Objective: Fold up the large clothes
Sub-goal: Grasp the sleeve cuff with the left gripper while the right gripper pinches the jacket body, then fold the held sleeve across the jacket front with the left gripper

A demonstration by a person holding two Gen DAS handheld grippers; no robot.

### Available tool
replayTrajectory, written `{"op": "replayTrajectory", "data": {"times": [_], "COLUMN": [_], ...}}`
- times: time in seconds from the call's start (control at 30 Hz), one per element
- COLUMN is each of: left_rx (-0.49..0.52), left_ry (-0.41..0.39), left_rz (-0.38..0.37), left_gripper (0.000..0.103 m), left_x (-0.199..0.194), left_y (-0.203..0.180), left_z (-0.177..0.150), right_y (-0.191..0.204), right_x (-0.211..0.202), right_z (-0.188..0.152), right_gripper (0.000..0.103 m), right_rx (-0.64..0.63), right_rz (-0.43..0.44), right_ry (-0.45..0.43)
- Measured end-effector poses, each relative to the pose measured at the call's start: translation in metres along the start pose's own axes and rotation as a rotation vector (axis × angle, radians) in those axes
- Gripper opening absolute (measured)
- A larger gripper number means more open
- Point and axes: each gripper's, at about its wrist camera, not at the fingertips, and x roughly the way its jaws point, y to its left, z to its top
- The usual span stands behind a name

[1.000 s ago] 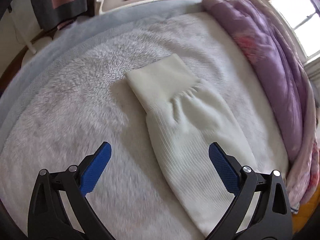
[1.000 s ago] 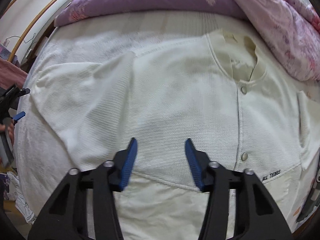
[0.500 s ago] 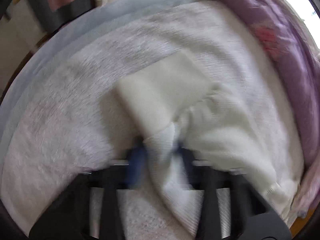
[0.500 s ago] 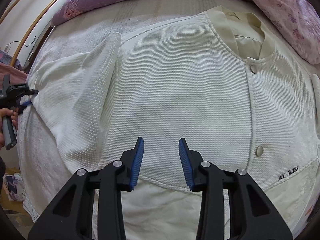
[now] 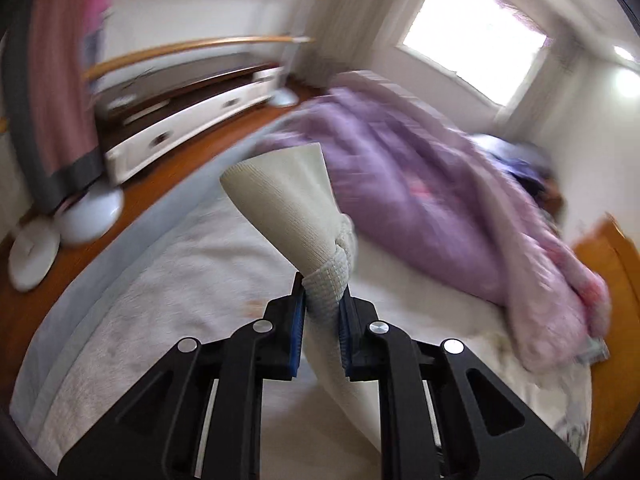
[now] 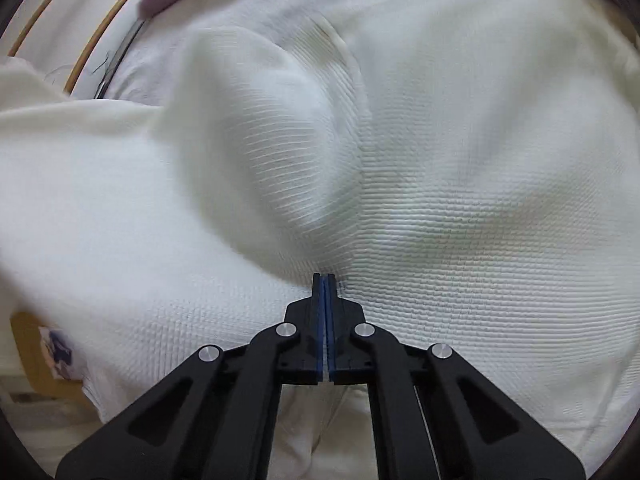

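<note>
Cream ribbed sleeve (image 5: 320,304) now pinched between the blue pads of the left gripper (image 5: 322,322), jaws narrowed from wide a second ago; cuff (image 5: 288,200) lifted off the fluffy white blanket (image 5: 168,280), flaring above the jaws instead of lying flat; purple quilt (image 5: 420,184) beyond, white drawers (image 5: 192,120) farther back, blurred. Right gripper (image 6: 324,300) closed tight, pads nearly together, apparently nipping a fold of the white jacket (image 6: 460,160); previously half open above flat cloth, now bunched and raised.
</note>
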Motion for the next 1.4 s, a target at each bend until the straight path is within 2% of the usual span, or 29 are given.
{"op": "replayTrajectory", "data": {"times": [0.07, 0.13, 0.2, 0.27, 0.4, 0.47, 0.53, 0.7, 0.77, 0.9, 0.97, 1.0, 1.03, 1.07, 1.1, 1.13, 1.17, 1.2, 1.23, 1.3, 1.4], "left_rx": [0.056, 0.116, 0.153, 0.165, 0.189, 0.206, 0.214, 0.291, 0.292, 0.363, 0.41, 0.419, 0.418, 0.415, 0.414, 0.395, 0.368, 0.328, 0.287, 0.255, 0.261], "left_ry": [-0.023, -0.04, -0.042, -0.032, 0.021, 0.057, 0.122, 0.246, 0.31, 0.421, 0.47, 0.513, 0.547, 0.56, 0.559, 0.549, 0.535, 0.513, 0.503, 0.488, 0.457], "left_rz": [-0.055, -0.102, -0.142, -0.199, -0.261, -0.279, -0.295, -0.282, -0.27, -0.226, -0.176, -0.133, -0.122, -0.12, -0.127, -0.146, -0.159, -0.199, -0.255, -0.29, -0.214], "left_gripper": [0.015, 0.015, 0.015, 0.015, 0.015, 0.015, 0.015, 0.015, 0.015, 0.015, 0.017, 0.018, 0.019, 0.023, 0.031, 0.065, 0.079, 0.079, 0.081, 0.082, 0.082], "left_x": [-0.015, -0.027, -0.03, -0.019, 0.016, 0.043, 0.075, 0.14, 0.165, 0.202, 0.217, 0.227, 0.232, 0.231, 0.229, 0.224, 0.219, 0.209, 0.203, 0.198, 0.203], "left_y": [-0.042, -0.092, -0.135, -0.18, -0.272, -0.318, -0.367, -0.456, -0.477, -0.513, -0.525, -0.53, -0.532, -0.53, -0.532, -0.531, -0.531, -0.527, -0.528, -0.531, -0.528], "left_z": [-0.006, -0.013, -0.023, -0.033, -0.074, -0.1, -0.137, -0.23, -0.268, -0.336, -0.359, -0.371, -0.378, -0.381, -0.383, -0.382, -0.379, -0.375, -0.37, -0.368, -0.366], "right_y": [-0.007, -0.018, -0.036, -0.07, -0.155, -0.215, -0.263, -0.382, -0.415, -0.482, -0.508, -0.521, -0.536, -0.549, -0.566, -0.578, -0.597, -0.609, -0.626, -0.651, -0.675], "right_x": [-0.002, -0.025, -0.056, -0.095, -0.166, -0.205, -0.235, -0.304, -0.326, -0.367, -0.381, -0.385, -0.389, -0.392, -0.399, -0.402, -0.404, -0.406, -0.404, -0.399, -0.387], "right_z": [0.005, 0.005, 0.001, -0.01, -0.032, -0.047, -0.061, -0.089, -0.096, -0.099, -0.096, -0.093, -0.089, -0.086, -0.085, -0.083, -0.081, -0.083, -0.083, -0.082, -0.079], "right_gripper": [0.0, 0.002, 0.002, 0.002, 0.002, 0.002, 0.002, 0.005, 0.005, 0.005, 0.005, 0.008, 0.01, 0.011, 0.019, 0.027, 0.032, 0.044, 0.045, 0.045, 0.045], "right_rx": [0.03, 0.035, 0.03, 0.03, 0.05, 0.073, 0.109, 0.199, 0.228, 0.292, 0.334, 0.363, 0.407, 0.444, 0.475, 0.515, 0.571, 0.608, 0.666, 0.739, 0.805], "right_rz": [0.05, 0.134, 0.155, 0.154, 0.051, -0.034, -0.095, -0.259, -0.295, -0.355, -0.354, -0.356, -0.35, -0.346, -0.342, -0.344, -0.342, -0.341, -0.347, -0.352, -0.389], "right_ry": [0.019, -0.019, -0.071, -0.13, -0.215, -0.252, -0.28, -0.329, -0.337, -0.385, -0.391, -0.385, -0.389, -0.396, -0.393, -0.397, -0.403, -0.384, -0.356, -0.328, -0.281]}}
